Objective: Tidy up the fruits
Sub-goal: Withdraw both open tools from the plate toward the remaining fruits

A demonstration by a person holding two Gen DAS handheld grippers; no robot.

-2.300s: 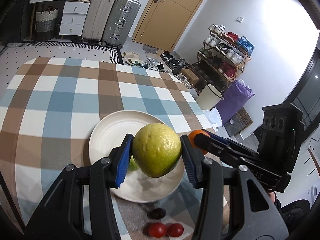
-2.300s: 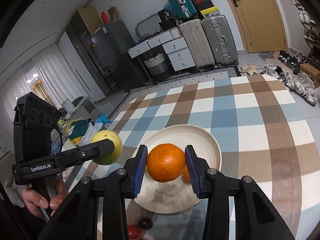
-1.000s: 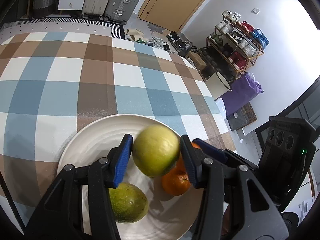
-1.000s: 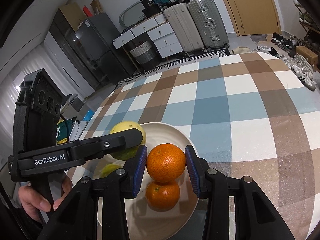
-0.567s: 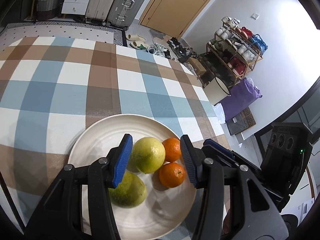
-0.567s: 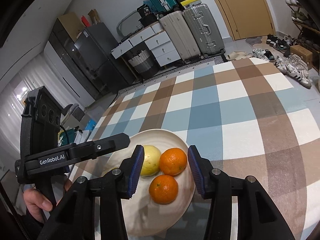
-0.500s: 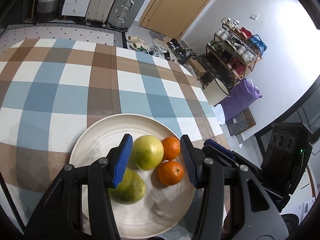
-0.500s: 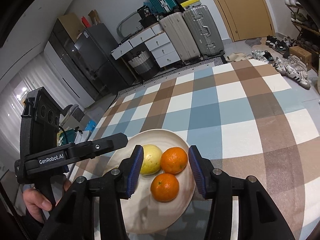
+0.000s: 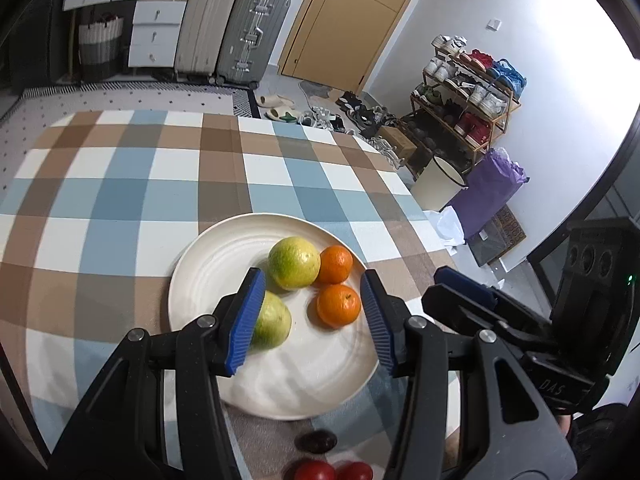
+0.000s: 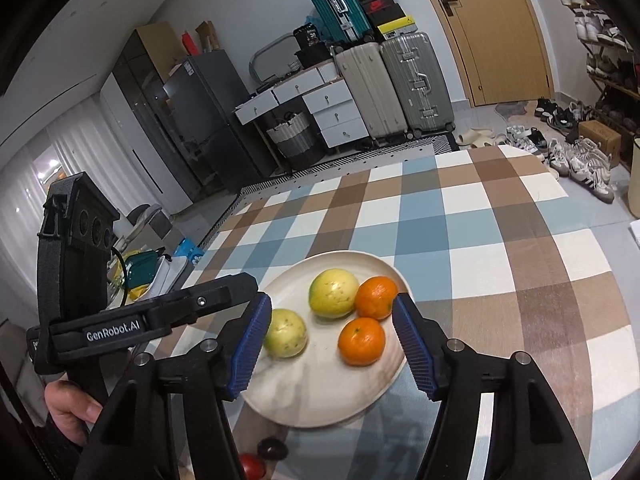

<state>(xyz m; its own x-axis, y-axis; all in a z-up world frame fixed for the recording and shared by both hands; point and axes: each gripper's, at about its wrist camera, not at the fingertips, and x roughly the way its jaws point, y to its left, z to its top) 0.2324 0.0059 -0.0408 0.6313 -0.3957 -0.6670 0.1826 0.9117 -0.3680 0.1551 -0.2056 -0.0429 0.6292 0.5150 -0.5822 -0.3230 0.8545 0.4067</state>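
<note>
Both grippers (image 9: 310,316) (image 10: 332,340) spread, empty; four fruits on plate (image 9: 200,276); tomatoes (image 9: 332,471), probably a plum (image 9: 318,441), left off near edge.

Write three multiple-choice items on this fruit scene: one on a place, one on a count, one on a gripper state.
1. Where do the small red tomatoes lie?
A. on the round white plate
B. on the checked tablecloth beside the plate
C. in a gripper

2. How many oranges are on the plate?
A. one
B. two
C. three

3. What state is the left hand-held gripper in?
A. open, holding nothing
B. shut on an orange
C. shut on a green fruit

Key: 1 B, they sit off the plate's near rim; 2 B, two oranges lie beside two yellow-green fruits; 3 A, its blue pads stand apart.
</note>
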